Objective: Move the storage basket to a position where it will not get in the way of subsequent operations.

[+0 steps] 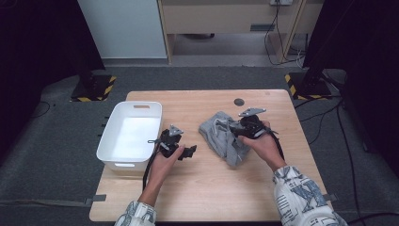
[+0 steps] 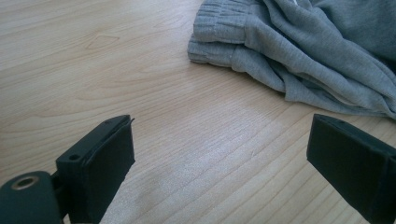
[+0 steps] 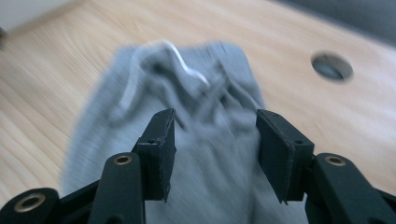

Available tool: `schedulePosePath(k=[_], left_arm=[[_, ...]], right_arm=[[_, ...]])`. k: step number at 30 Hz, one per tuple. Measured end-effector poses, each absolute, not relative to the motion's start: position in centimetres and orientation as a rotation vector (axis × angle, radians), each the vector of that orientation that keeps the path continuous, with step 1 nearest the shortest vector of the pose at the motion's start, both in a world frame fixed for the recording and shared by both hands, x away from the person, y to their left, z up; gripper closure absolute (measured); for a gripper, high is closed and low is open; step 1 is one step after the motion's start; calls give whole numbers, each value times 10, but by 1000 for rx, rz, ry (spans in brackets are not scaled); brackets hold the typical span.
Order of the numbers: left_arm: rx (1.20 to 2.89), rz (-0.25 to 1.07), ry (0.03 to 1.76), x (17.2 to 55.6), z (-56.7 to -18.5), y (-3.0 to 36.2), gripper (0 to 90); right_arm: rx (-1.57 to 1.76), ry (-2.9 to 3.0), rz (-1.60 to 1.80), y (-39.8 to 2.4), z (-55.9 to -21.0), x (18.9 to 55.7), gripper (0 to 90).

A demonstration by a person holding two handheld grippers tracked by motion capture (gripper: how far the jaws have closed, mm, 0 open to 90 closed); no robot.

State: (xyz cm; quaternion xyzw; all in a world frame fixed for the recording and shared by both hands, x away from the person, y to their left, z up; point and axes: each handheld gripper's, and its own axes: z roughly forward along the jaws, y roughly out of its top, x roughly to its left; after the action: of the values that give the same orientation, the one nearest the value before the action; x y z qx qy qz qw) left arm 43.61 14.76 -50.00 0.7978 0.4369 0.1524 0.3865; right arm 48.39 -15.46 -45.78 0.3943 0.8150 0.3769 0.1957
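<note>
A crumpled grey garment (image 1: 217,135) with a white drawstring lies on the wooden table (image 1: 211,188), right of centre. My right gripper (image 1: 232,127) sits over its right part, jaws pointing left. In the right gripper view, the right gripper (image 3: 215,144) is open; the blurred garment (image 3: 140,98) lies under and beyond the jaws, and the pads do not press on it. My left gripper (image 1: 190,151) rests left of the cloth, held low over bare wood. Its jaws stand wide apart in the left gripper view (image 2: 219,158), empty, with the garment's ribbed waistband (image 2: 224,28) ahead.
A white plastic bin (image 1: 107,141), empty, stands at the table's left edge beside my left hand. A round cable hole (image 1: 239,101) is in the tabletop behind the garment. Bare wood stretches along the near side.
</note>
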Motion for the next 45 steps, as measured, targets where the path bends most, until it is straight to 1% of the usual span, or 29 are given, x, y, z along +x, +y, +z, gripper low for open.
schedulePosePath(k=[5,7,13,17,22,28,29,31,34,36,40,45], left_arm=[[2035,390,1112,436,-500,147,66],[2036,388,1111,435,-500,147,66],[2032,380,1111,434,-500,147,66],[2029,376,1112,434,-501,147,66],[2031,375,1109,434,-501,146,66],[2029,375,1107,433,-501,145,66],[2029,373,1106,433,-501,145,66],[2030,373,1107,433,-501,145,66],[2030,373,1108,433,-501,145,67],[2031,369,1108,433,-501,145,67],[2028,363,1105,433,-501,145,78],[2031,357,1108,433,-501,144,84]], right_arm=[[1022,2281,1115,-128,-446,483,597],[989,2308,1123,-114,-445,483,613],[928,2370,1107,-78,-453,486,618],[923,2406,1049,-62,-468,488,577],[940,2417,967,-53,-481,495,546],[958,2442,885,-52,-492,500,577],[959,2449,874,-52,-494,501,588],[955,2456,858,-52,-497,501,643],[944,2467,839,-52,-500,501,770],[951,2485,841,-53,-500,501,832],[959,2481,864,-56,-497,500,862],[973,2450,961,-61,-480,496,868]])
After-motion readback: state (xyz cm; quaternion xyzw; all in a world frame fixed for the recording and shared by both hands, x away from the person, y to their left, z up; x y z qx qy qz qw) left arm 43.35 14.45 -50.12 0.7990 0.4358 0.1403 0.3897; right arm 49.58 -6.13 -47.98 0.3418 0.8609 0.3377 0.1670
